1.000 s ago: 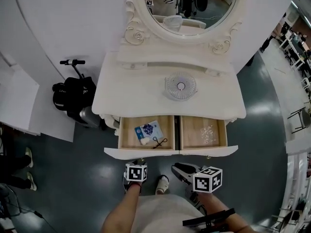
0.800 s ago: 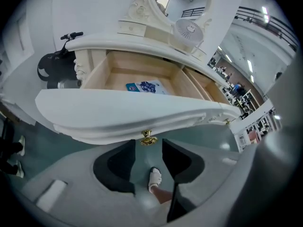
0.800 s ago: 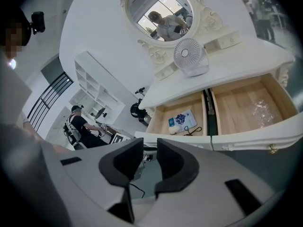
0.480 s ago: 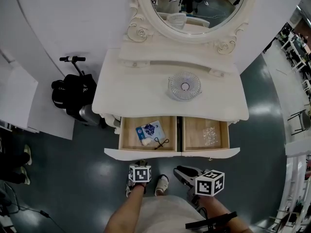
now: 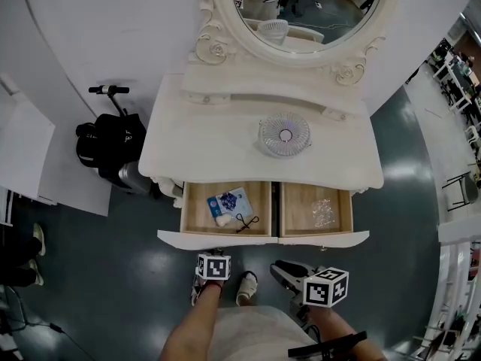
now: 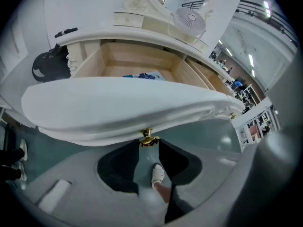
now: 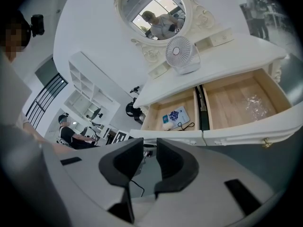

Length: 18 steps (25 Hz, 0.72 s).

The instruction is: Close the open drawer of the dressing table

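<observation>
Left tool (image 6: 148, 145) mid-closure around drawer knob (image 6: 147, 138)

table (image 5: 218, 145) is all creamy white, fan (image 5: 284, 134) white too, drawers (image 5: 199, 210) pale wood inside, tiny gold knob (image 6: 148, 139). floor (image 5: 113, 284) dark teal-grey and shiny, bag (image 5: 105, 145) black, booklet (image 5: 230, 201) blue and white, cubes (image 5: 213, 267) black-and-white squares.

Light was bright and even, from overhead — the white surface (image 5: 218, 145) looked nearly washed out, and pale glare pooled on the dark, glossy floor (image 5: 154, 265). Both gripper views bulged fisheye-wise, with black corners; their near foreground was soft, and a thin shadow sat beneath the drawer front (image 6: 118, 108).
</observation>
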Available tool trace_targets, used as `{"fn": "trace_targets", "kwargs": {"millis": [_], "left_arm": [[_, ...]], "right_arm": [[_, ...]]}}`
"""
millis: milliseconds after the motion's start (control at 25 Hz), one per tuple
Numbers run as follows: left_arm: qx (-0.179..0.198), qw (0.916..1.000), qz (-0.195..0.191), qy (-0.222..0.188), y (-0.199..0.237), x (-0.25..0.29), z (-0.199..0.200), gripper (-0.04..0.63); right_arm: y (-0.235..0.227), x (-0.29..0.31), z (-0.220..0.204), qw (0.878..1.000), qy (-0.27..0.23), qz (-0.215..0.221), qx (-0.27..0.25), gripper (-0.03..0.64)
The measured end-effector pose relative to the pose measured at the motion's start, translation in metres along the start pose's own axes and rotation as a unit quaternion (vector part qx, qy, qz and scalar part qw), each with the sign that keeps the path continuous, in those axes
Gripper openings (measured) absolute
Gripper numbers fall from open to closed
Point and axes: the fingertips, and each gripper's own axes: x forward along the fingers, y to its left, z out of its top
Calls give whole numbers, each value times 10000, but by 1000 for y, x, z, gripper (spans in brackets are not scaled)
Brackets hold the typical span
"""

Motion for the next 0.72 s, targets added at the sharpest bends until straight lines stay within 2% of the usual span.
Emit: {"fn": "trace_targets", "kwargs": {"millis": [400, 720], "left_arm": [[98, 9999, -55, 54, 2, 5, 8, 133], [212, 9997, -51, 128, 6, 9, 24, 133]], "right_arm": [[-4, 3, 0, 10000, 26, -7, 46, 83], [-20, 9, -3, 9993, 339, -96, -89, 83]]}}
